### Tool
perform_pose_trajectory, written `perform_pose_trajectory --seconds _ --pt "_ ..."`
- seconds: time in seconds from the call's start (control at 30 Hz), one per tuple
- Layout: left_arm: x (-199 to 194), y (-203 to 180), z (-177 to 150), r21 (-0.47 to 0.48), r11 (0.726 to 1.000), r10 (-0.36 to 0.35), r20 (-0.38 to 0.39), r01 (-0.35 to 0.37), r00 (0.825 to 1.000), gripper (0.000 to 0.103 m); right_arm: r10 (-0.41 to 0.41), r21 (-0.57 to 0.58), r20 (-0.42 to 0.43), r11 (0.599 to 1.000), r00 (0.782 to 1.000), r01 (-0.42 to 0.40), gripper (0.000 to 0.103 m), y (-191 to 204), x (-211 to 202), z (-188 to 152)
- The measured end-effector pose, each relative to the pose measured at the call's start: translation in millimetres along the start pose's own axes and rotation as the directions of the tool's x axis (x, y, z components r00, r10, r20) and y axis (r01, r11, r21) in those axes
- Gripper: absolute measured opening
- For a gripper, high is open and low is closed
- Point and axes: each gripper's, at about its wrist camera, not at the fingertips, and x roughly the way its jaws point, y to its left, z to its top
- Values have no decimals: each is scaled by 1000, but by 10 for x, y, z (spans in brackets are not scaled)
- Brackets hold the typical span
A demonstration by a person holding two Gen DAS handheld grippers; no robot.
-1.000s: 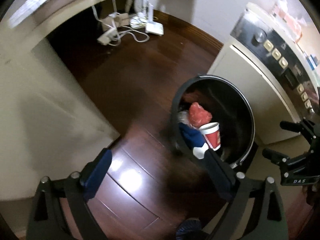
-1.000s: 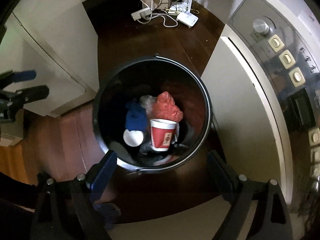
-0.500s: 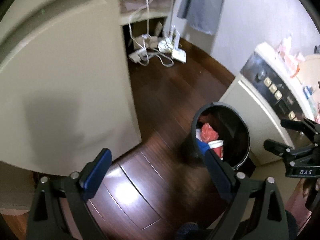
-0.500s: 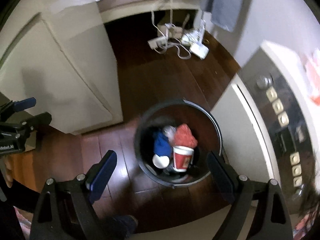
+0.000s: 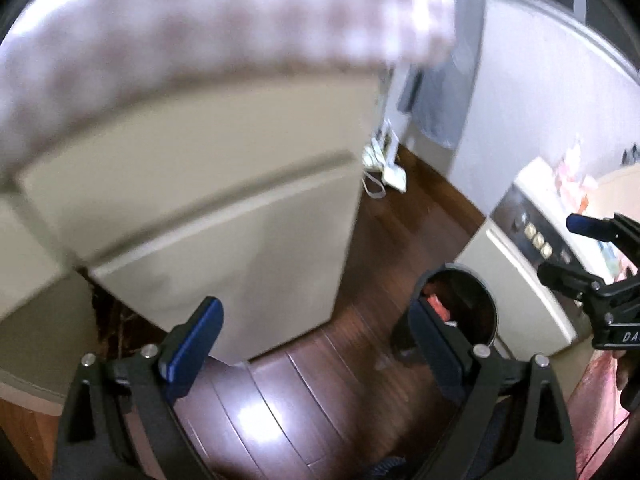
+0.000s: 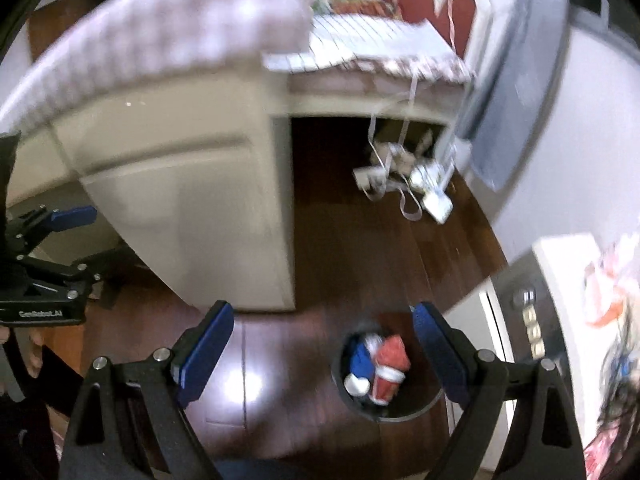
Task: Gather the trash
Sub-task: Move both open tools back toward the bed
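Observation:
A black round trash bin (image 6: 396,416) stands on the dark wood floor far below. In it lie a red-and-white paper cup (image 6: 386,384), a crumpled red bag (image 6: 394,350) and a blue item with a white cap (image 6: 362,360). My right gripper (image 6: 320,344) hangs high above the floor, open, nothing between its blue pads. My left gripper (image 5: 316,340) is open and empty too, with the bin (image 5: 476,292) low at its right finger. Each gripper shows at the edge of the other's view: the right gripper (image 5: 560,244), the left gripper (image 6: 80,236).
A cream cabinet (image 5: 224,216) with a checked cloth (image 5: 200,24) on top fills the left. Power strips and white cables (image 6: 404,176) lie on the floor under a desk. A cream appliance with buttons (image 5: 532,240) stands right of the bin. Both views are motion-blurred.
Both grippers have risen well above the bin, which looks much smaller and lower now. The cabinet top and its checked cloth have come into view. The jaws stayed wide.

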Motion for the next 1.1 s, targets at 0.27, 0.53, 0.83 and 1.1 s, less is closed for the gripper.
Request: perform_pose_trajectory --seconds 0.27,0.53,0.83,1.1 --pt "-711 442 167 -39 997 66 102 -63 993 95 121 -45 141 992 983 -116 93 498 -656 608" --pt "-1232 862 293 -105 986 150 203 -131 968 96 193 -84 237 980 952 -178 93 980 -1003 1097" --pt "-1390 1070 371 -181 969 211 231 -171 950 97 260 -101 257 965 931 -242 93 1225 -1065 1326" --pt "-1565 1270 513 -236 951 258 247 -201 934 97 310 -102 270 951 912 -293 93 1266 -1022 1604"
